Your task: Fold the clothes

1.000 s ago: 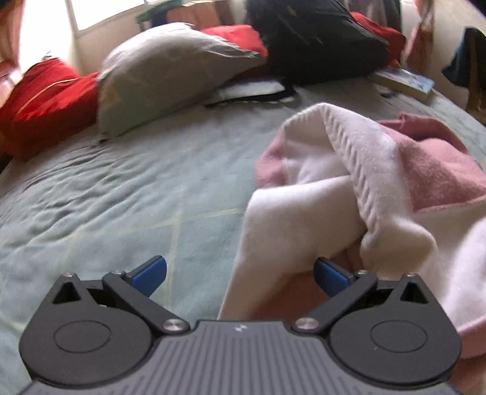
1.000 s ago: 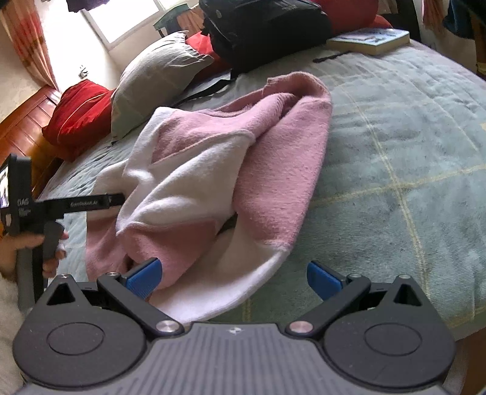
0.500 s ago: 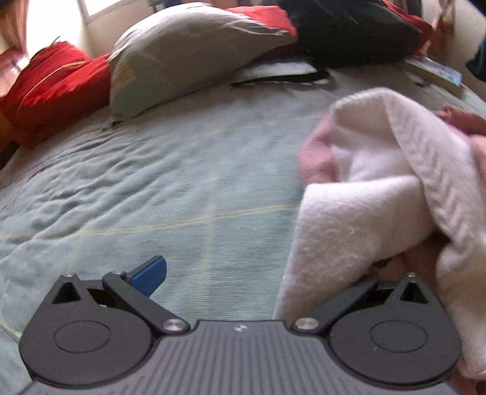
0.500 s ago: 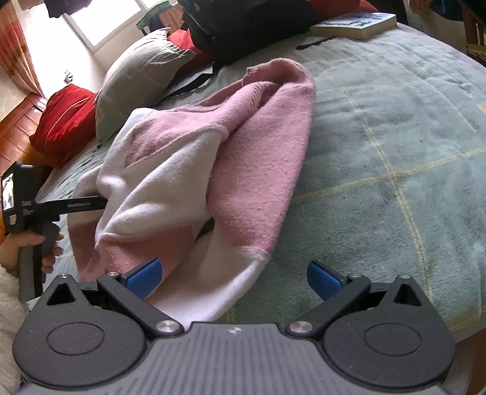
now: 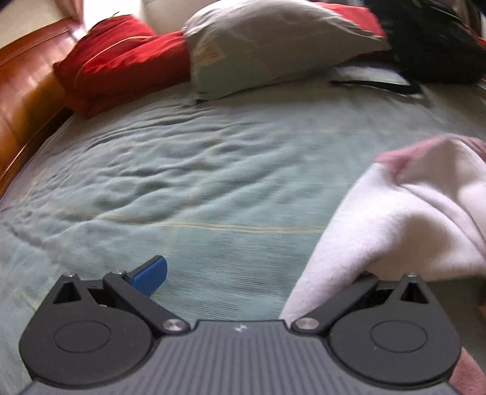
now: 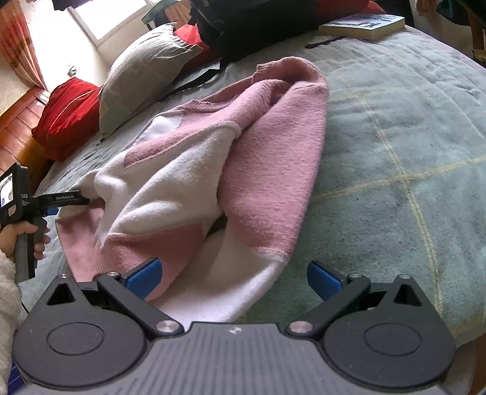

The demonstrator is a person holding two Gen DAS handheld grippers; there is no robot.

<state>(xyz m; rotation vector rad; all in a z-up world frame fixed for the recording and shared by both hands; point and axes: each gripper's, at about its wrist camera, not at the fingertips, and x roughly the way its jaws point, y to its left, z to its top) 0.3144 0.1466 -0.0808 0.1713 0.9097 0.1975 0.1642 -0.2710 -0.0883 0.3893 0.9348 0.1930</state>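
Observation:
A pink and white sweater lies crumpled on the green bedspread. My right gripper is open at its near end, and the white hem lies between the two blue pads. My left gripper is open at the sweater's left edge. Its left blue pad is bare, while a white fold of the sweater covers its right finger. In the right wrist view the left gripper pokes into the sweater's side, held by a hand.
A grey pillow and red pillows lie at the head of the bed, beside a black bag. A book sits at the far right. A wooden bed frame runs along the left.
The left gripper has swung left and slid under the sweater's edge, so cloth now hides its right pad. The right gripper has barely moved and stays open.

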